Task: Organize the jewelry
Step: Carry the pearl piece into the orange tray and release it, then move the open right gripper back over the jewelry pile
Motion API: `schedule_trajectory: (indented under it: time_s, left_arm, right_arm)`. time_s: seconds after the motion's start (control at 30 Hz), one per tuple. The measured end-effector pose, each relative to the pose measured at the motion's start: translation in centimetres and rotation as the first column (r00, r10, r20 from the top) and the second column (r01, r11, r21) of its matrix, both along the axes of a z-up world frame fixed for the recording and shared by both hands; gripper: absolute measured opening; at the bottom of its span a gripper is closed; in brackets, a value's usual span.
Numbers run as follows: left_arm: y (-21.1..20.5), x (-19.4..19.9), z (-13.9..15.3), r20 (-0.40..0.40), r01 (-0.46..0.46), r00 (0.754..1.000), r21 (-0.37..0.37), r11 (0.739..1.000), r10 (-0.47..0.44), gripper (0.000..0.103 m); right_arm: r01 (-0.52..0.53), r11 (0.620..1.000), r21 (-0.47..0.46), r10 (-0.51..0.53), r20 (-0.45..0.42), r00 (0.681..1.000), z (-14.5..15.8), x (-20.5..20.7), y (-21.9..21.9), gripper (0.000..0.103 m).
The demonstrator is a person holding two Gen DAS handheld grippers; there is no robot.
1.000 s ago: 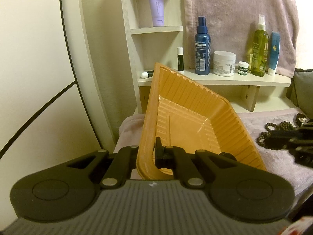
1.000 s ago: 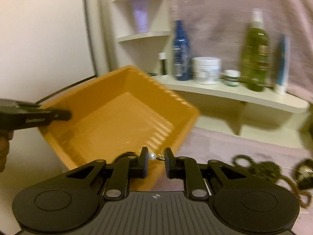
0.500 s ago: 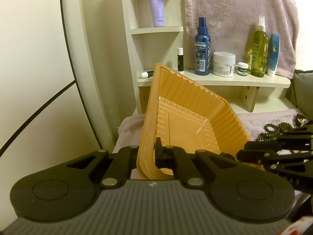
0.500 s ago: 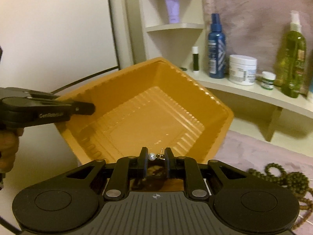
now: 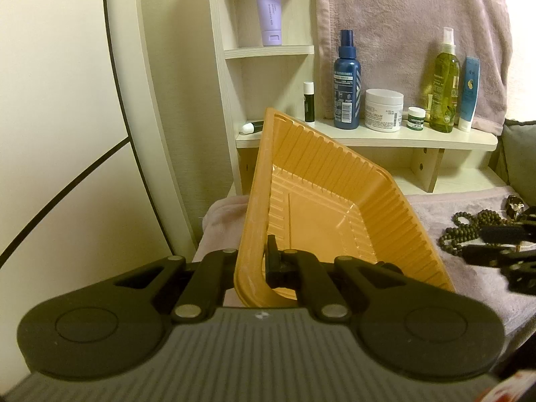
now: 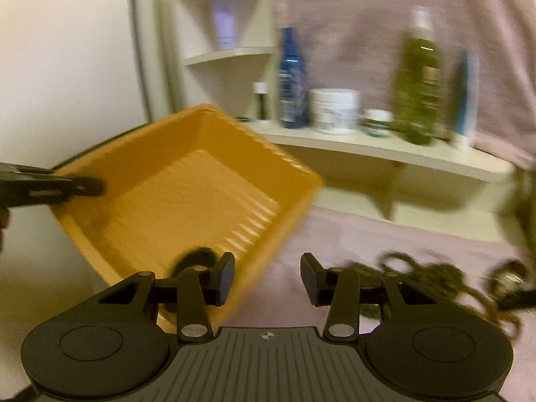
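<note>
My left gripper [image 5: 256, 264] is shut on the near rim of an orange plastic tray [image 5: 321, 211] and holds it tilted up above the pink cloth. In the right wrist view the tray [image 6: 187, 194] sits left of centre with a dark ring-shaped item [image 6: 197, 258] at its near edge. My right gripper [image 6: 267, 278] is open and empty, just right of the tray's rim. A dark beaded necklace [image 6: 432, 274] and a metal piece [image 6: 509, 278] lie on the cloth to the right. The necklace also shows in the left wrist view [image 5: 469, 227].
A cream shelf [image 5: 368, 139] behind carries a blue spray bottle [image 5: 346, 80], a white cream jar [image 5: 383, 110], a green bottle [image 5: 444, 83] and small tubes. A pink towel [image 5: 418, 16] hangs behind. A pale wall stands at left.
My right gripper has opened and let go of the small pearl earring it held, and has swung right, away from the tray. The left gripper and tray have stayed still.
</note>
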State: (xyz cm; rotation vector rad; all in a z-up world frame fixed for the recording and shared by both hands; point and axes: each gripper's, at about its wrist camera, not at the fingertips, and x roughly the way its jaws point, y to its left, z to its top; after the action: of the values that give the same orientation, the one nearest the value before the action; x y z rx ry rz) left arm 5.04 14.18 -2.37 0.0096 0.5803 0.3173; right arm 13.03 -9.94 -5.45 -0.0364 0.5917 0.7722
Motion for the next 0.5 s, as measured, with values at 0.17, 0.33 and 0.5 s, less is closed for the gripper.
schedule_trajectory:
  time_s: [0.17, 0.33, 0.5]
  left_arm:
    - [0.1, -0.1, 0.0, 0.000, -0.001, 1.000, -0.003, 1.000, 0.001, 0.004]
    - [0.0, -0.1, 0.0, -0.001, -0.001, 1.000, -0.001, 1.000, 0.001, 0.004]
    - [0.0, -0.1, 0.0, -0.006, -0.003, 1.000, 0.005, 1.000, 0.003, 0.004]
  right_arm:
    - [0.181, 0.983, -0.029, -0.182, -0.028, 0.983, -1.5, 0.6, -4.9, 0.044]
    - [0.346, 0.936, -0.070, -0.349, -0.041, 0.936, -2.9, 1.8, -9.8, 0.044]
    - [0.415, 0.906, -0.086, -0.420, -0.056, 0.906, -3.6, 2.9, -13.0, 0.044]
